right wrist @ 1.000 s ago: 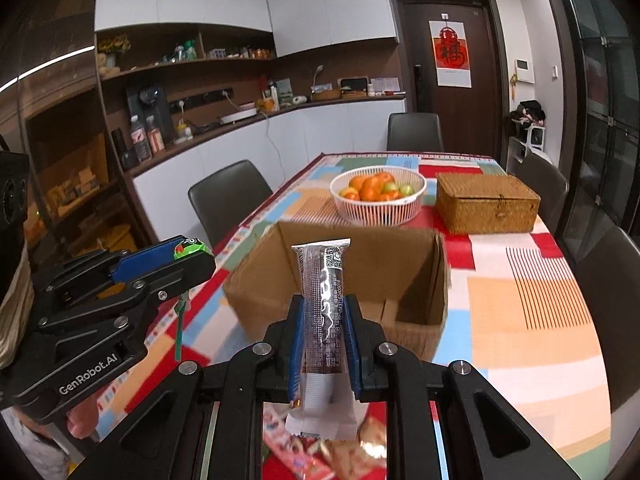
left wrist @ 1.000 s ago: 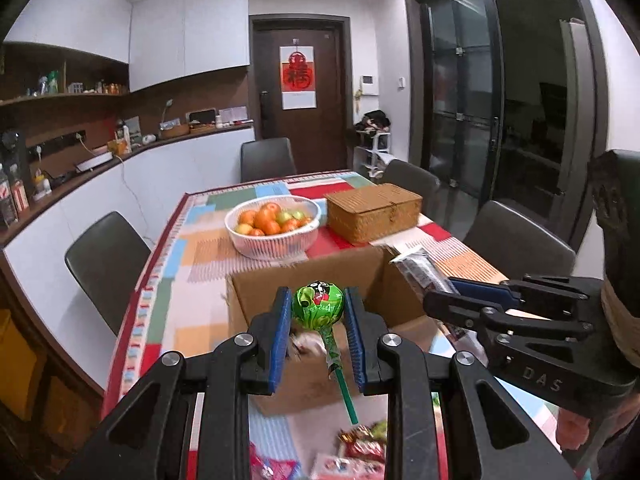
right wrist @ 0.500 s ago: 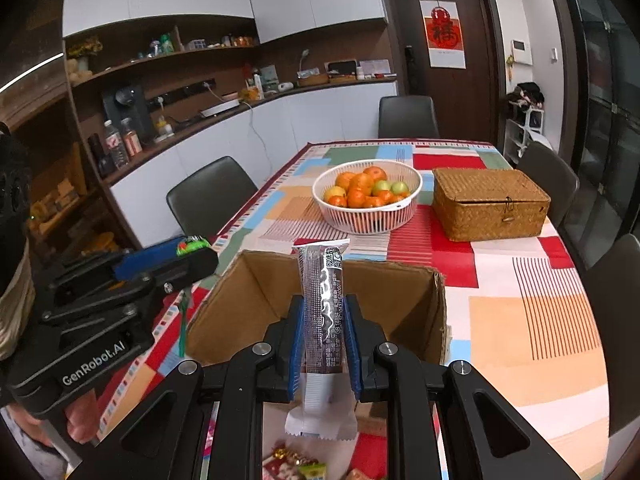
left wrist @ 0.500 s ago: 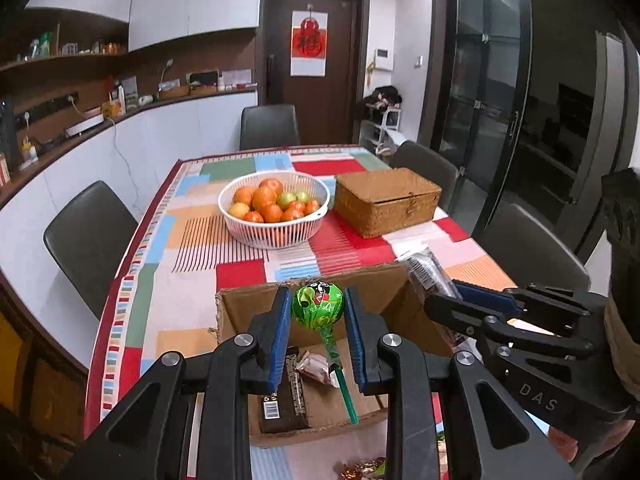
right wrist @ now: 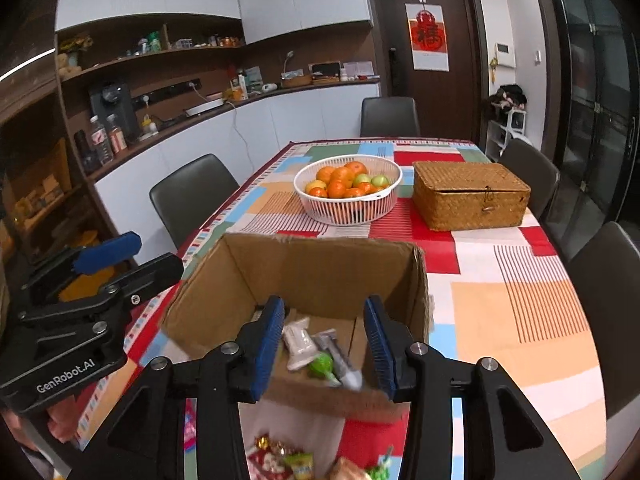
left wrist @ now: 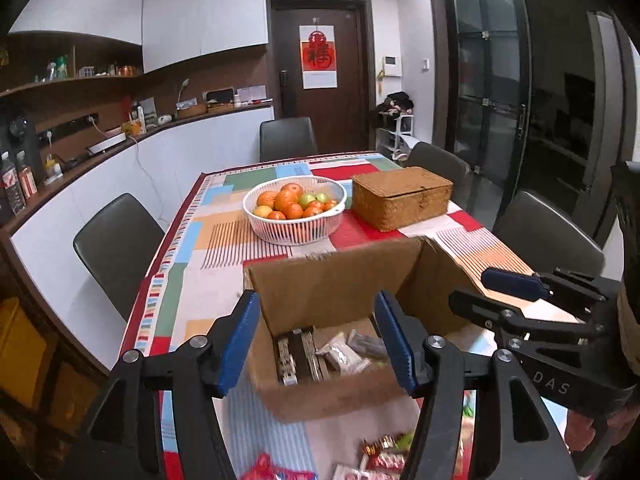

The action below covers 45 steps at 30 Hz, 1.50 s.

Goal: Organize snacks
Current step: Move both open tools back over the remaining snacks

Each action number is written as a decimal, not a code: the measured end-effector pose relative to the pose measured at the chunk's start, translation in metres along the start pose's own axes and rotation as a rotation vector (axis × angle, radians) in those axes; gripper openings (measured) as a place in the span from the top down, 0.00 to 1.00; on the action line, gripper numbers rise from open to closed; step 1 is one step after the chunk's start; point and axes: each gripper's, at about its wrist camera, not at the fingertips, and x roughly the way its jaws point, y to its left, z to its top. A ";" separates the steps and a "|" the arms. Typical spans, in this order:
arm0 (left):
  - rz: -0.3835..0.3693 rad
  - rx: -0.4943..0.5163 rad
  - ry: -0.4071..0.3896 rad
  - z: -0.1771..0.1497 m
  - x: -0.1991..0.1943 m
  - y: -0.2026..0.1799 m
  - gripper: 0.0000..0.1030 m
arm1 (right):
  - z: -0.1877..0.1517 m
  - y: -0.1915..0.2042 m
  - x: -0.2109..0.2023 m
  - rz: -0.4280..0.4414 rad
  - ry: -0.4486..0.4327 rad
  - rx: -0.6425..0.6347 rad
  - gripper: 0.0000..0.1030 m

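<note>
An open cardboard box (left wrist: 332, 284) (right wrist: 320, 264) stands on the patterned tablecloth. Inside lie a green lollipop (right wrist: 321, 365), a dark snack bar (right wrist: 340, 358), a white packet (right wrist: 298, 344) and other wrapped snacks (left wrist: 298, 354). My left gripper (left wrist: 318, 340) is open and empty over the box's near side. My right gripper (right wrist: 324, 346) is open and empty above the box; it also shows at the right of the left wrist view (left wrist: 508, 292). Loose snack packets (right wrist: 296, 462) (left wrist: 380, 456) lie on the table in front of the box.
A white basket of oranges (left wrist: 294, 210) (right wrist: 347, 188) and a wicker box (left wrist: 402, 196) (right wrist: 470, 194) stand beyond the cardboard box. Dark chairs (left wrist: 116, 244) (right wrist: 604, 300) line the table. A counter with shelves runs along the left wall.
Both grippers have opened. The lollipop left my left gripper and the snack bar left my right gripper; both now lie in the box. Both grippers moved in over the box.
</note>
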 end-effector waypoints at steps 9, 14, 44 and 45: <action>-0.031 0.008 0.007 -0.035 -0.037 -0.012 0.40 | -0.037 0.014 -0.041 0.009 -0.019 -0.024 0.50; -0.016 0.002 0.029 -0.061 -0.051 -0.015 0.38 | -0.061 0.025 -0.050 0.032 0.001 -0.050 0.50; -0.091 -0.026 0.403 -0.209 0.002 -0.033 0.38 | -0.181 0.041 -0.013 0.109 0.337 -0.255 0.50; -0.093 -0.026 0.410 -0.211 0.005 -0.033 0.38 | -0.183 0.041 -0.010 0.115 0.350 -0.261 0.50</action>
